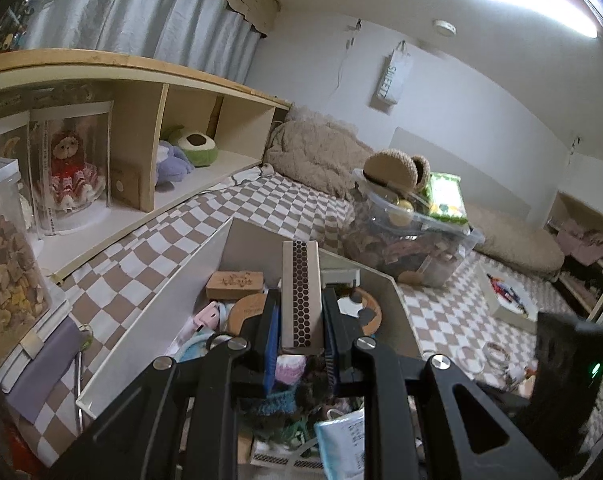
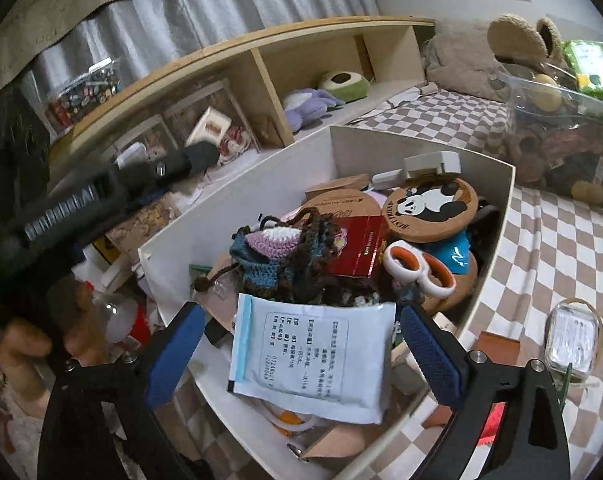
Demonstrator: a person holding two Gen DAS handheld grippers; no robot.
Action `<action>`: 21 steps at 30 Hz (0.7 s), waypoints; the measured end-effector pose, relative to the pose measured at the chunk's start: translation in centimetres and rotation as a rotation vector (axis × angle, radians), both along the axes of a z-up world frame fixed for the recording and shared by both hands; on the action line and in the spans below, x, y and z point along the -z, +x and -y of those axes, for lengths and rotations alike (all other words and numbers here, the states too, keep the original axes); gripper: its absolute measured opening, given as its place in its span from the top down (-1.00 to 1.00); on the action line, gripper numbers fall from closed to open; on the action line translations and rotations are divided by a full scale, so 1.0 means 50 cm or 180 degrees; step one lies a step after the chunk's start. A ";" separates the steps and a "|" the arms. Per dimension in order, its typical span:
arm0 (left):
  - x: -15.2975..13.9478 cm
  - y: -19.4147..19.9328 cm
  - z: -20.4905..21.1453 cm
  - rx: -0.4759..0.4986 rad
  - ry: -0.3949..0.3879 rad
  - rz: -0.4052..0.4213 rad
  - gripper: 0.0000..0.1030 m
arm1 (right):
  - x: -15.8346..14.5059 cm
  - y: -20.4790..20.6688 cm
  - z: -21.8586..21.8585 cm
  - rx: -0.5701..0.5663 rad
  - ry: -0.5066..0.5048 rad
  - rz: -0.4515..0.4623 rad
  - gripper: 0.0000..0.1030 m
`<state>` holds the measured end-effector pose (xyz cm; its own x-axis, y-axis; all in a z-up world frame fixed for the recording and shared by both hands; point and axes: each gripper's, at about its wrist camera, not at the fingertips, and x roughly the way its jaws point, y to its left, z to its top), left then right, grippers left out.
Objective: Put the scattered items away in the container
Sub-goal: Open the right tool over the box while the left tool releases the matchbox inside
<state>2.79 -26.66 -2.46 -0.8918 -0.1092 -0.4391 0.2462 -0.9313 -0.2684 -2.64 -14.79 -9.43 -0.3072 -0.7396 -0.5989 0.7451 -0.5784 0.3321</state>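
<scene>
Meanwhile, a tall matchbox [image 1: 301,292] with a dark honeycomb striking strip is seen clamped upright between the blue pads of the left gripper [image 1: 300,320] at the lower centre of the left wrist view, held over the white container [image 1: 153,308] that fills the middle of that frame. Behind the matchbox, a small wooden block [image 1: 234,284] and a round cork coaster [image 1: 247,312] are seen lying inside the container. In the right wrist view, the right gripper [image 2: 301,354] is shown at the bottom of the frame with its jaws spread wide, and nothing is pressed by its blue pads [image 2: 173,354]. Between them, but apart from both, a white paper sachet [image 2: 309,354] with a blue edge and printed text is seen resting on top of the pile at the near end of the container [image 2: 205,216]. Further up the frame, a crocheted pouch [image 2: 279,256], a red packet [image 2: 355,246], orange-handled scissors [image 2: 419,270] and a panda coaster [image 2: 431,208] are seen heaped in the container. A checkered cloth [image 2: 541,248] is spread under the container, and a small clear box [image 2: 573,338] is left lying on it at the lower right.
</scene>
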 end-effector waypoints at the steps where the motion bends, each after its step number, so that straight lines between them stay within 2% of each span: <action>1: 0.003 0.001 -0.001 -0.0004 -0.0023 0.0020 0.62 | -0.002 -0.001 -0.003 0.0010 -0.0019 0.0008 -0.92; 7: 0.020 0.020 -0.013 -0.0104 -0.0193 0.0117 0.62 | -0.007 -0.004 -0.017 0.0038 -0.0090 0.0046 -0.92; 13: 0.040 0.042 -0.014 -0.0140 -0.0220 0.0190 0.62 | -0.003 -0.005 -0.025 0.0062 -0.0122 0.0090 -0.92; 21: 0.075 0.040 0.006 -0.0188 0.0034 0.0296 0.62 | 0.002 -0.003 -0.027 0.0066 -0.0123 0.0099 -0.92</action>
<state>4.80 -26.95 -6.22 -0.8394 -0.1552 -0.5210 0.3247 -0.9117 -0.2517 -2.78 -13.43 -9.51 -0.3043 -0.7560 -0.5795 0.7222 -0.5798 0.3772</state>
